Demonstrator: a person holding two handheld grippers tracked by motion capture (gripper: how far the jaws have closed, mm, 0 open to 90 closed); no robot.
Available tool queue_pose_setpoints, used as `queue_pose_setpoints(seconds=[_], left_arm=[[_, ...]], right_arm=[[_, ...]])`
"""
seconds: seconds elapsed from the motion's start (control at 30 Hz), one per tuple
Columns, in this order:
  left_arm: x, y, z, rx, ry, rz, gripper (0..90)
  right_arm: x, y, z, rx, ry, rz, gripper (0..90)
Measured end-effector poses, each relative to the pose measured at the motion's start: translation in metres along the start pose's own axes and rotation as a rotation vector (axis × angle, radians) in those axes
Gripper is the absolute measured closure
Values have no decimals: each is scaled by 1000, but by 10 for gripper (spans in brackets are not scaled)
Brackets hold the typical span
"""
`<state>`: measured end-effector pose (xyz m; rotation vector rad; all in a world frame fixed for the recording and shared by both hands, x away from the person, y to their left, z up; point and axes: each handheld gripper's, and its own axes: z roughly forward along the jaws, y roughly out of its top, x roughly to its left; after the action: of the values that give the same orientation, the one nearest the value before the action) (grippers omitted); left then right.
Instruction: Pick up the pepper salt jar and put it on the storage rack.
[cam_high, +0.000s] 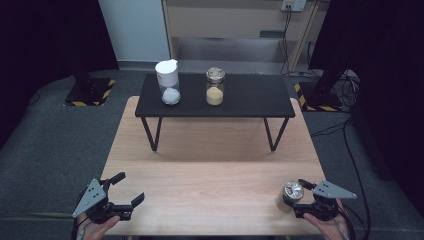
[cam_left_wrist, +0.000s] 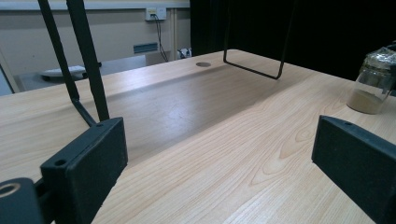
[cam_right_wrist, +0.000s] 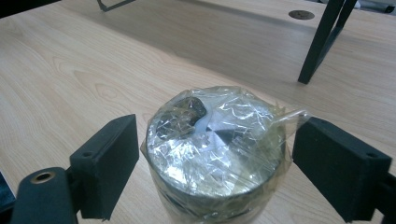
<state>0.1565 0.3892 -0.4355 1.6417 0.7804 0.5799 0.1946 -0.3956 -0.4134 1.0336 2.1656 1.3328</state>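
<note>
A glass jar (cam_high: 291, 194) with clear wrap over its silvery lid stands near the wooden table's front right corner. In the left gripper view, tan powder shows in the bottom of the jar (cam_left_wrist: 370, 88). My right gripper (cam_high: 296, 199) straddles it. In the right gripper view, the jar (cam_right_wrist: 215, 149) sits between the jaws of my right gripper (cam_right_wrist: 215, 163), with a thin gap on each side and the pads not pressing. My left gripper (cam_high: 131, 187) rests open at the front left. Nothing lies between the wide jaws of my left gripper (cam_left_wrist: 219, 163).
A low black table (cam_high: 250, 97) stands on the far half of the wooden table (cam_high: 210, 170). On it are a white-lidded jar of white powder (cam_high: 168, 82) and a jar of yellow powder (cam_high: 215, 87). Its thin black legs (cam_left_wrist: 84, 65) rise close ahead of my left gripper.
</note>
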Motion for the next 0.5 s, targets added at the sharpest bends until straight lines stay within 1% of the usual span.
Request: queue_pose_setpoints(seconds=[0.07, 0.1, 0.2, 0.27, 0.3, 0.43, 0.5], left_arm=[[0, 0, 0, -1, 0, 0, 24], [0, 0, 0, -1, 0, 0, 23], [0, 0, 0, 0, 0, -1, 23], [0, 0, 0, 0, 0, -1, 23], [0, 0, 0, 0, 0, -1, 23], [0, 0, 0, 0, -1, -1, 23], [0, 0, 0, -1, 0, -2, 24]], right_arm=[[0, -1, 1, -1, -4, -10, 211], [-1, -2, 1, -5, -1, -6, 231], [-8, -5, 3, -17, 28, 16, 269], [-8, -6, 3, -23, 32, 4, 315], [-6, -5, 3, -22, 25, -13, 320], [-7, -5, 3, -23, 29, -12, 333], [-6, -3, 2, -16, 26, -21, 337]])
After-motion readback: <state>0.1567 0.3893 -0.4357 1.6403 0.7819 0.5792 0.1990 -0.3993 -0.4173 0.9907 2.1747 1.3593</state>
